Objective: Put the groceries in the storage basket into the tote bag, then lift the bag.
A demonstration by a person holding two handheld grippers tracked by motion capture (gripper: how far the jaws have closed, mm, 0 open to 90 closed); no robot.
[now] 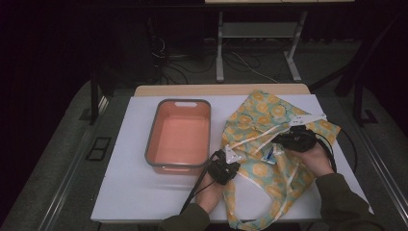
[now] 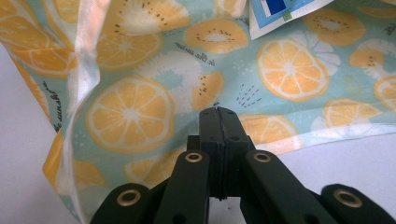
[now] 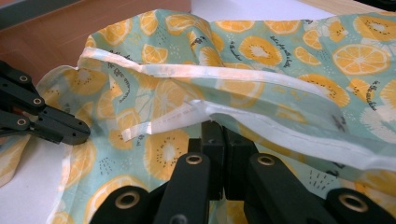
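Note:
A teal tote bag printed with orange and kiwi slices lies crumpled on the right half of the white table. My left gripper is at the bag's left edge, its jaws pressed together on the fabric; it also appears from the right gripper view as the left gripper. My right gripper sits over the middle of the bag, shut on the white-trimmed rim, which drapes over its tips. A blue and white tag hangs inside the bag between the two grippers.
An empty pink tub with a grey rim stands left of the bag, close to my left gripper. The bag's strap trails toward the table's front edge. Bare white tabletop lies at the front left.

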